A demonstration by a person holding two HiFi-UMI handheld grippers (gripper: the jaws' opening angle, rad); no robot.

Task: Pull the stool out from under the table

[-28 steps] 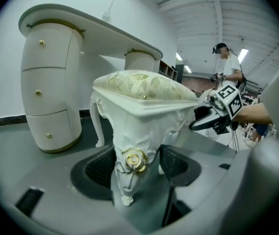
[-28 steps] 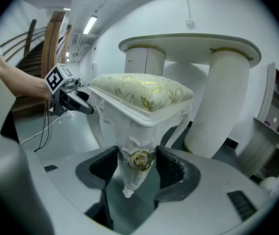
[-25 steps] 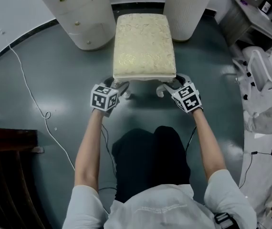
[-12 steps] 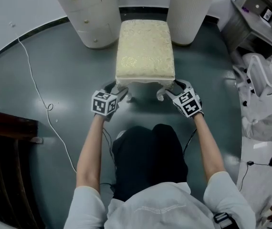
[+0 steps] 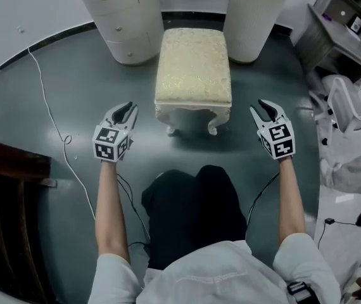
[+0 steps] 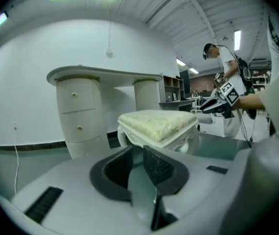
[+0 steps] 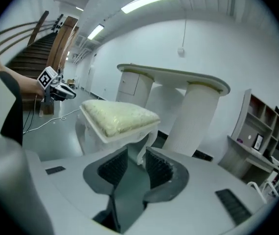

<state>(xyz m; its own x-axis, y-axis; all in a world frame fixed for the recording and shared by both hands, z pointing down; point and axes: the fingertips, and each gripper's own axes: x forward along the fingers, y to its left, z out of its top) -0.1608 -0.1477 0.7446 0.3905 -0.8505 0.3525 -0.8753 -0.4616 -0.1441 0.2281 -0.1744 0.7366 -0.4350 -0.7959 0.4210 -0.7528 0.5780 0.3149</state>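
The stool (image 5: 193, 68), cream cushion on a white carved frame, stands on the grey floor just in front of the gap between the white table's two pedestals (image 5: 120, 18). My left gripper (image 5: 127, 109) hangs left of the stool's front corner, apart from it, its jaws closing on nothing. My right gripper (image 5: 266, 106) hangs right of the other front corner, also clear, its jaws closing with nothing between them. The left gripper view shows the stool (image 6: 156, 124) beyond a narrow gap in the jaws (image 6: 142, 160). In the right gripper view the stool (image 7: 120, 116) stands past the jaws (image 7: 134, 168).
A white cable (image 5: 47, 119) runs over the floor at the left, beside dark wooden stairs (image 5: 3, 189). Grey shelves (image 5: 351, 18) and white gear (image 5: 351, 100) crowd the right side. The person's dark-clad legs (image 5: 193, 214) are right behind the stool.
Both grippers have come off the stool's front corners and swung outwards, left to the left and right to the right. Their jaws stand narrower than before.
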